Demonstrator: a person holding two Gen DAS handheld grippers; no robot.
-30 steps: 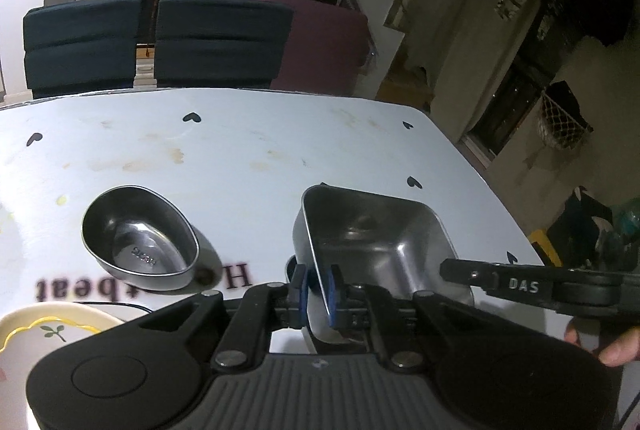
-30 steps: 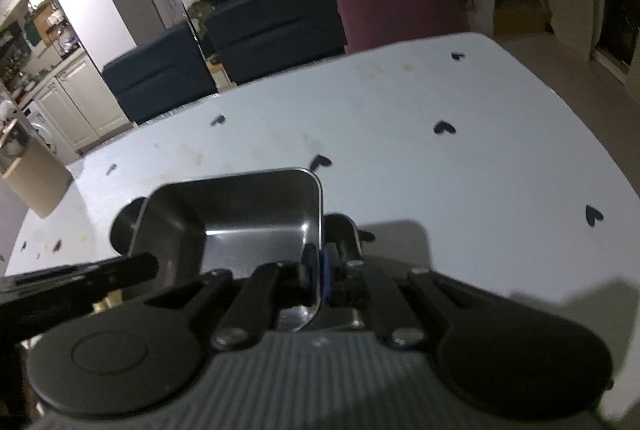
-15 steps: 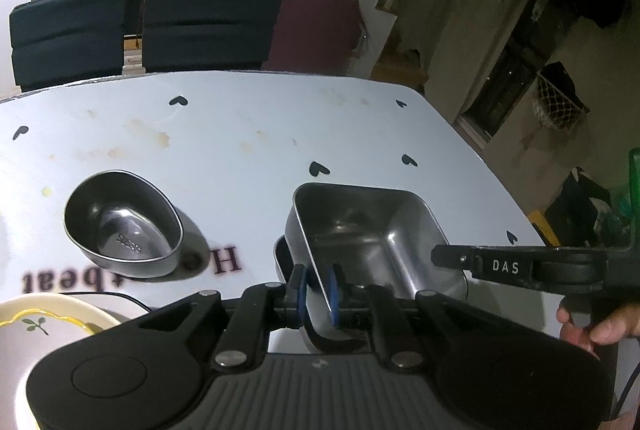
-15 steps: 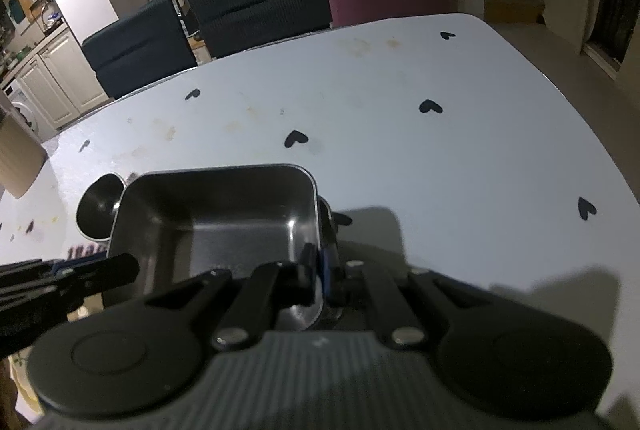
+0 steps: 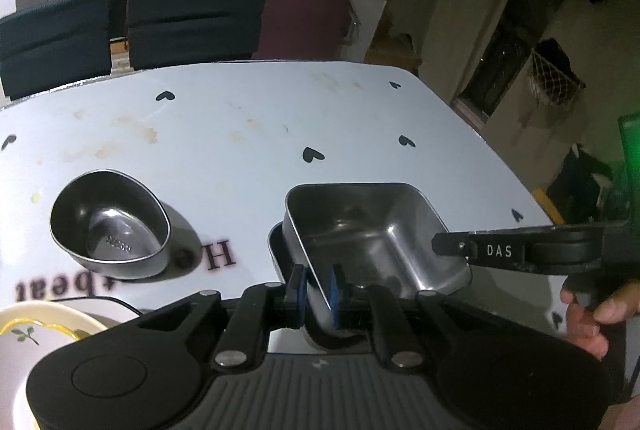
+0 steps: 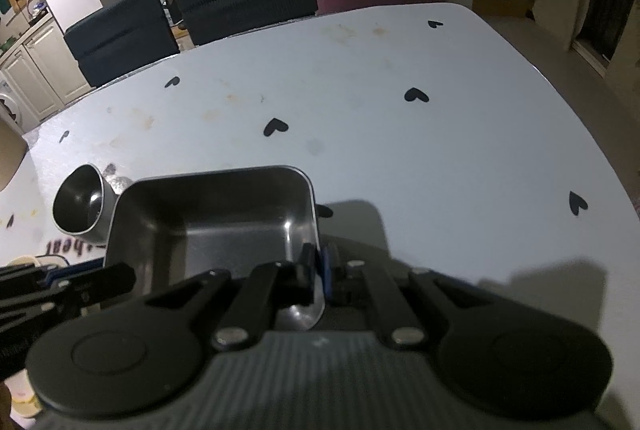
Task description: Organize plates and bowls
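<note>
A square steel tray [image 5: 368, 230] is held off the white table between both grippers. My left gripper [image 5: 318, 290] is shut on its near left wall. My right gripper [image 6: 318, 270] is shut on its right wall; its finger [image 5: 516, 250] shows at the tray's right side in the left wrist view. The tray also shows in the right wrist view [image 6: 224, 218]. Under it a second flat steel dish [image 5: 278, 250] lies on the table, mostly hidden. An oval steel bowl [image 5: 110, 222] sits to the left; it also shows in the right wrist view [image 6: 80, 206].
A white plate with a yellow rim [image 5: 36, 330] lies at the near left. The white table [image 5: 280, 118] has black heart marks and stains. Dark chairs [image 5: 192, 18] and a maroon chair [image 5: 308, 18] stand at its far edge.
Both grippers lifted the square tray a little and drew it back toward me. The flat dish beneath it has come partly into view. The oval bowl has not moved.
</note>
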